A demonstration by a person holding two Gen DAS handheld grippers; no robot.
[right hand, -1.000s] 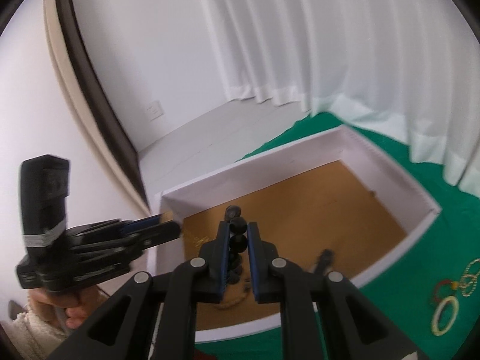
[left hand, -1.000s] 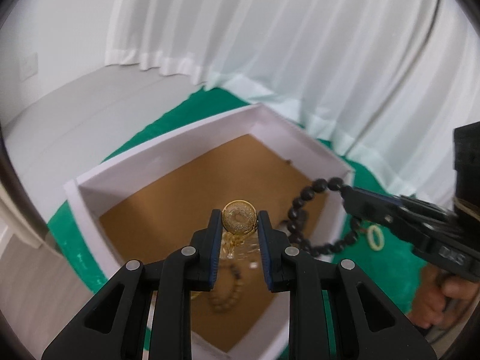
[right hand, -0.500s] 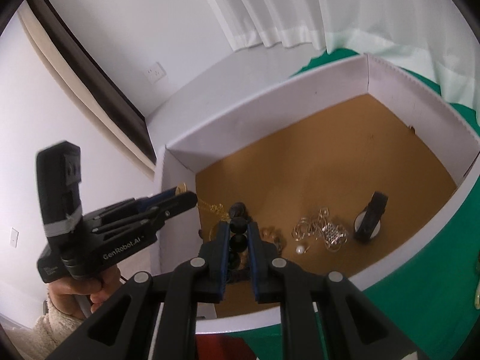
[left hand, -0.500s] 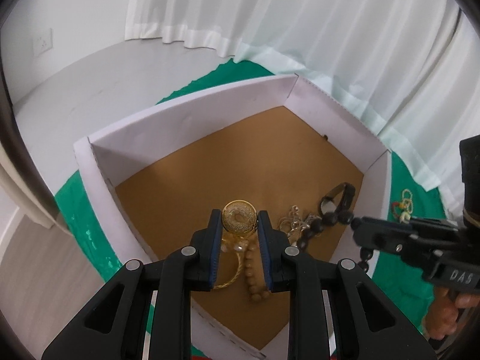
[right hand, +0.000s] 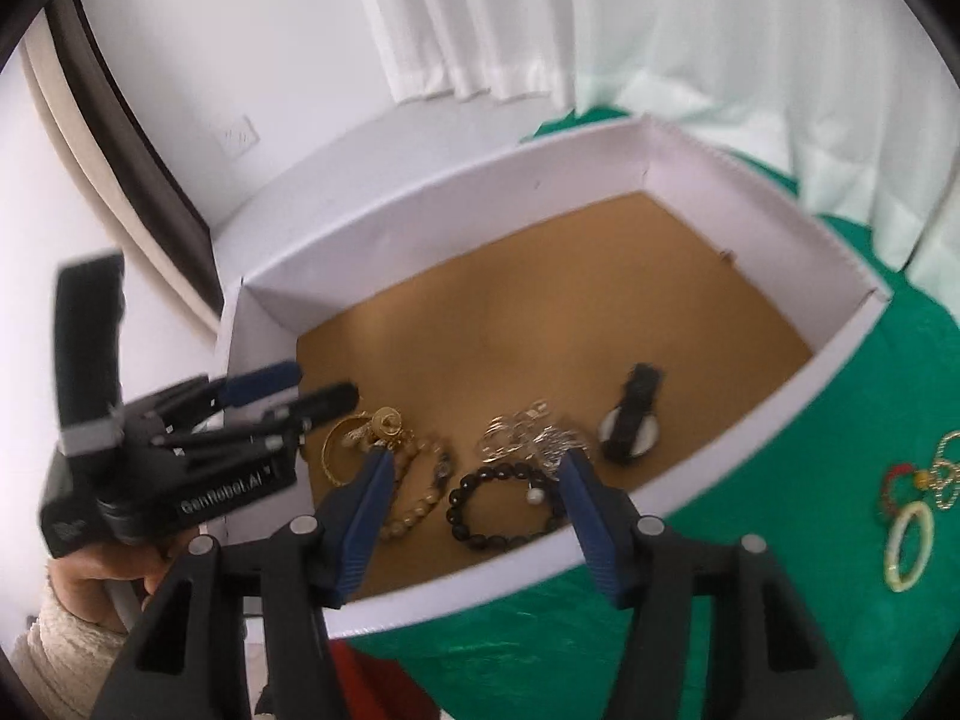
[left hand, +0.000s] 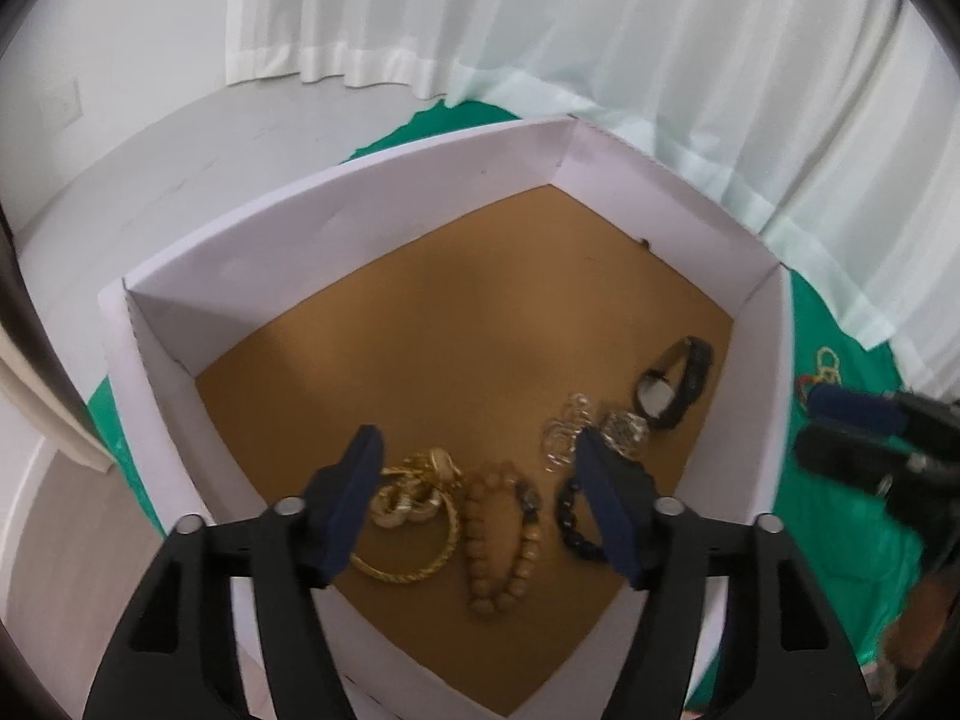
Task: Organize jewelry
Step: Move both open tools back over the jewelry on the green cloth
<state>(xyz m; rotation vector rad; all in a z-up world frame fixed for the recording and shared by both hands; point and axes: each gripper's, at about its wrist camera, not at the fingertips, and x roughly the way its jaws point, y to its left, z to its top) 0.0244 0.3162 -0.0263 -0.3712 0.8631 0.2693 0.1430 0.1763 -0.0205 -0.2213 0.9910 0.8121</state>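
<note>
Both claws have just been opening and nothing sits between their pads now: the left claw [left hand: 474, 456] has dropped the gold pendant [left hand: 414, 495], the right claw [right hand: 474, 468] the black bead bracelet [right hand: 486, 507]. Both pieces lie flat near the front wall of the white box [right hand: 420, 210], beside a tan bead bracelet [left hand: 501, 540]. A watch [right hand: 633, 420] points toward the far wall. Green cloth [right hand: 780, 570] covers the bench, with white curtains [left hand: 600, 18] behind.

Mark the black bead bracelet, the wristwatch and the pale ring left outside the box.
black bead bracelet [right hand: 480, 531], right wrist view, on its lower beads.
wristwatch [right hand: 631, 432], right wrist view, on its strap by the face.
pale ring [right hand: 911, 546], right wrist view, on its band.
</note>
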